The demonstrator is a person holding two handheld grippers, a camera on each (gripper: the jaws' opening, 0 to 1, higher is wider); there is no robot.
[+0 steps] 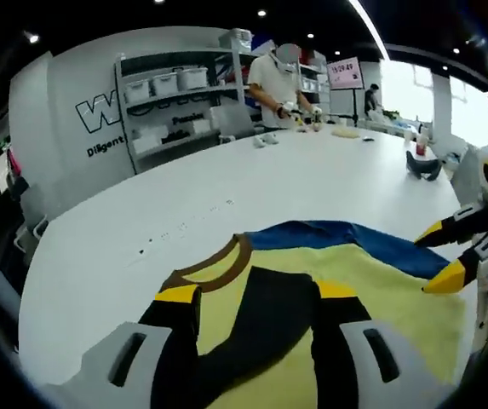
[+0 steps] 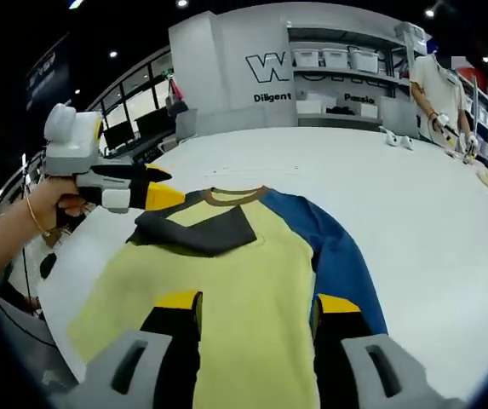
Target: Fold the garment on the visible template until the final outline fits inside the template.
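The left tool (image 1: 258, 294) has two black jaws with yellow tips. In the left gripper view they stand apart over the shirt and hold nothing. In the right gripper view this left tool (image 2: 154, 189) sits at the shirt's dark sleeve, held by a person's hand (image 2: 52, 207) with a thin bracelet. I cannot tell if it touches the cloth there.

The right tool (image 2: 256, 300) also has black jaws with yellow tips. Its jaws are spread wide above the bottom part of the shirt, and nothing is between them. In the left gripper view the right tool (image 1: 444, 256) comes in from the right, just beside the blue sleeve.

The yellow shirt with a brown collar, one blue sleeve and one dark grey sleeve (image 2: 235, 273) lies flat on the big white bench (image 2: 414, 221). The dark sleeve (image 2: 199, 228) is folded in across the chest. The blue sleeve (image 2: 333, 256) lies straight along the shirt's side.

Far across the bench, a person in a white shirt (image 1: 276, 81) stands working. Behind them are grey shelves with white boxes (image 1: 171, 94) against a white wall with big letters.
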